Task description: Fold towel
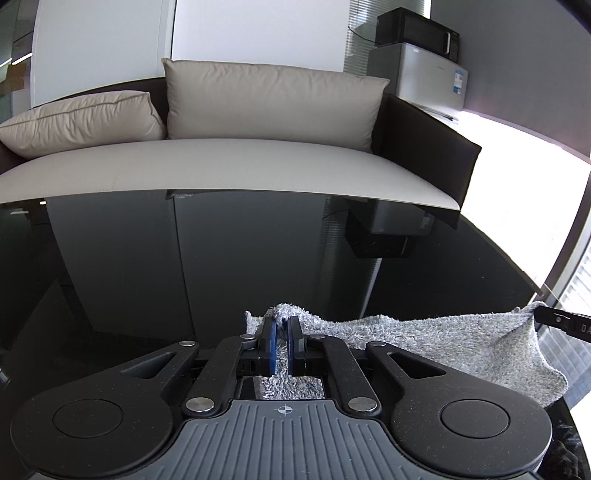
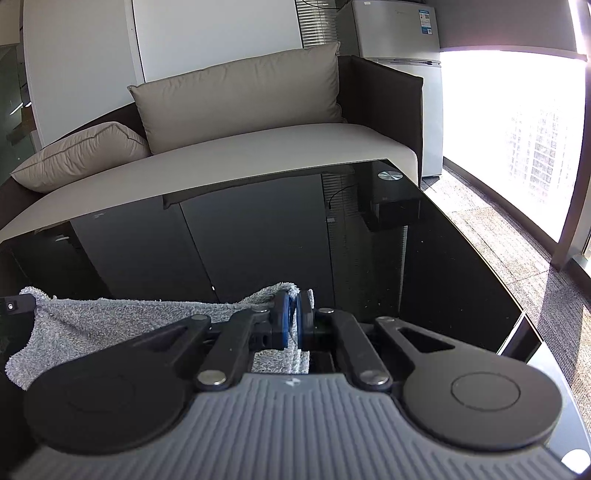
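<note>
Black glass makes up the bench (image 1: 147,258), and its gloss throws back the room so strongly that we cannot read much of its own surface. Its near edge is hidden under the housings of both tools, and in the left wrist view the right side is cut off by the frame.

Beyond it stands a sofa (image 1: 240,166) with a pale seat and dark sides, carrying two beige cushions (image 1: 273,99); its left end runs out of view. A silver fridge (image 1: 421,74) sits behind it with a dark microwave (image 1: 417,29) on top, and the window (image 2: 517,129) to the right is blown out to white, so little shows through it.

Across the near part of the bench the grey towel (image 1: 443,343) hangs stretched between our two tools — one corner in each. How much of its lower part rests on the glass we cannot tell, since the housings cover it.

Our left claw (image 1: 282,325) is clenched on one bunched corner, terry pile showing between the blue pads. Our right claw (image 2: 294,301) is likewise clamped on the opposite corner, and in the left wrist view only its black tip shows at the frame edge.
</note>
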Demonstrator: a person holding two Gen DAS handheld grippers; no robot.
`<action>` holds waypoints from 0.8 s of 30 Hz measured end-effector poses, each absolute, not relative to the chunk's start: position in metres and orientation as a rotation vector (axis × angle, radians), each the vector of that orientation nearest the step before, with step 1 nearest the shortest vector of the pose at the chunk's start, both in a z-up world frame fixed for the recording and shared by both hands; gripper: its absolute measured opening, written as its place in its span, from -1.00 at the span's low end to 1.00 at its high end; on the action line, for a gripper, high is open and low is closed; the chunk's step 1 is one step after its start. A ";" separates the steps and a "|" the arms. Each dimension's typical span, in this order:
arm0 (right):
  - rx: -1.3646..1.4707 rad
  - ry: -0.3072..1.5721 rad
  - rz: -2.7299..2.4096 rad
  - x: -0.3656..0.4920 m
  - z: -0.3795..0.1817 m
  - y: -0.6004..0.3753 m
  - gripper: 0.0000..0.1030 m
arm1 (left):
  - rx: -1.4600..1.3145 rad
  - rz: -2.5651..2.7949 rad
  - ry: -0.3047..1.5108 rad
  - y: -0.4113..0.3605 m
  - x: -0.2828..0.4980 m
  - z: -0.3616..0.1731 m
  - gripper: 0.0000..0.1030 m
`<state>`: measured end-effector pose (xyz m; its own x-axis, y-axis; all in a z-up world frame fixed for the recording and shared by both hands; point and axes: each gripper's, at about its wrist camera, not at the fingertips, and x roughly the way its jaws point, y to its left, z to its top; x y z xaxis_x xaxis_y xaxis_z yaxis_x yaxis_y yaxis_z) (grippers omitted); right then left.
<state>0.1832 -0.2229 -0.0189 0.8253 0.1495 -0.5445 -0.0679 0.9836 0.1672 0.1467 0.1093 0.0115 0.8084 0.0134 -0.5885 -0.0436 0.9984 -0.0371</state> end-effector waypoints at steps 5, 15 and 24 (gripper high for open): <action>0.092 0.580 0.095 0.186 -0.021 -0.220 -0.87 | -0.050 0.039 0.645 0.112 0.149 0.009 -0.80; 0.025 0.569 0.049 0.195 -0.028 -0.224 -0.28 | -0.011 0.031 0.666 0.103 0.147 0.004 -0.79; -0.029 0.593 0.109 0.187 -0.030 -0.213 -0.19 | 0.003 0.042 0.685 0.103 0.151 -0.002 -0.79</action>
<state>0.1872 -0.2134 -0.0304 0.8235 0.0941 -0.5595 -0.1107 0.9938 0.0042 0.1505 0.1029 -0.0021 0.7738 0.0396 -0.6322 -0.0375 0.9992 0.0167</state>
